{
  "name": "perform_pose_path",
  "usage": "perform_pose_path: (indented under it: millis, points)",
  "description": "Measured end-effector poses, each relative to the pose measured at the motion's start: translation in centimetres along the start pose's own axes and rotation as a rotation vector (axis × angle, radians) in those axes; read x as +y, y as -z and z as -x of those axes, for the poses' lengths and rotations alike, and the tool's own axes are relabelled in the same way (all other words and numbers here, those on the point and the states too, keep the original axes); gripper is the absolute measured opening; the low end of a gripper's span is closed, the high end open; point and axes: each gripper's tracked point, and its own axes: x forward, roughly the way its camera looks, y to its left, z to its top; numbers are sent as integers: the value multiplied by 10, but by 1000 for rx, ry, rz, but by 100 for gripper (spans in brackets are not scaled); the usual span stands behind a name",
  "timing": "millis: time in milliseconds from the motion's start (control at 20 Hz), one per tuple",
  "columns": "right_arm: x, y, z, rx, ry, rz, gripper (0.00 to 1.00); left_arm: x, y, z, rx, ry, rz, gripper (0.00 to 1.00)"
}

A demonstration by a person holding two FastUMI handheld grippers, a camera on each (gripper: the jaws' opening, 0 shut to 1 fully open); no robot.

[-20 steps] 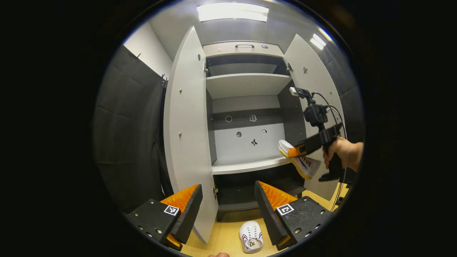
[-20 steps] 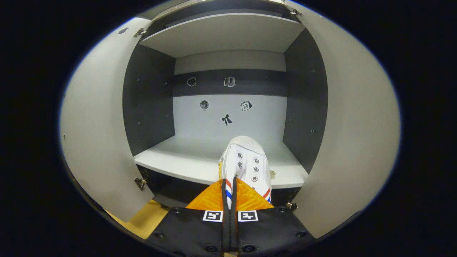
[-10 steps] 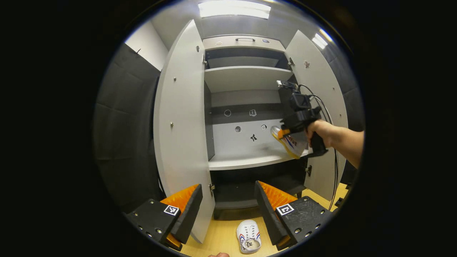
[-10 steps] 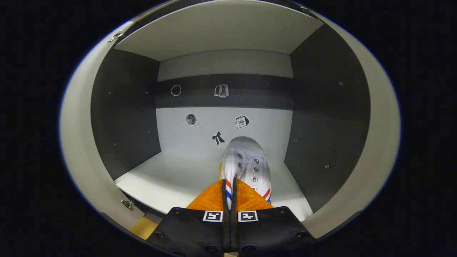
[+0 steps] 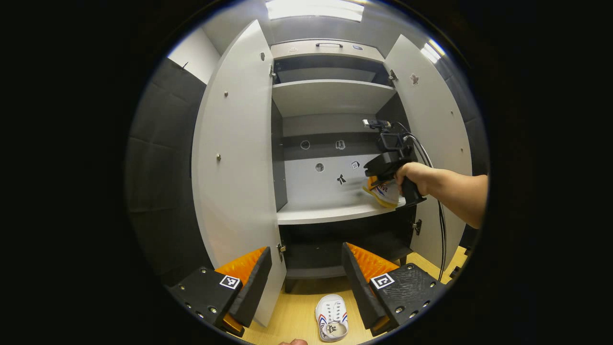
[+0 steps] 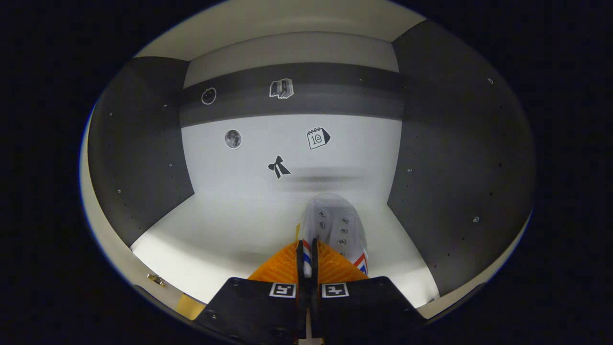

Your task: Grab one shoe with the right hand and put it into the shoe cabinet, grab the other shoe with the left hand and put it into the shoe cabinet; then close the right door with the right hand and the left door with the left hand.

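A light, soft shoe [image 6: 335,225] is gripped at its heel by the right gripper [image 6: 306,261] over the cabinet shelf [image 6: 230,225], while the left gripper [image 5: 306,278] is held with jaws apart.

Bare forearm [image 5: 455,189]; black pistol-grip right gripper [image 5: 378,178] with camera, trailing black cables [image 5: 438,230].

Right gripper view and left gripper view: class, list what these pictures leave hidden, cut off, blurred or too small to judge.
- Held shoe: right gripper view, heel hidden between the right gripper's fingers; whether the sole touches the shelf cannot be told.
- Same shoe: left gripper view, small, partly behind the hand.
- Floor shoe: left gripper view, heel end cut off at the bottom edge.
- Stickers: left gripper view, too small.
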Motion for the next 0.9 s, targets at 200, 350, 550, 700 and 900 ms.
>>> perform_pose_path:
  millis: [200, 350, 550, 700, 900]
  points:
    - [6, -15, 11, -73, -30, 32, 47, 1, 7, -12, 18, 0, 0, 80]
    - [7, -27, 38, -136, -30, 60, 76, 0, 17, -21, 45, 12, 16, 80]
    - [1, -35, 84, -230, -19, 87, 97, -1, 37, -35, 92, 35, 14, 80]
    - [0, -29, 119, -277, -26, 108, 98, -3, 52, -45, 132, 64, 13, 80]
    - [-8, -14, 159, -324, -21, 100, 97, -9, 68, -55, 163, 102, 7, 79]
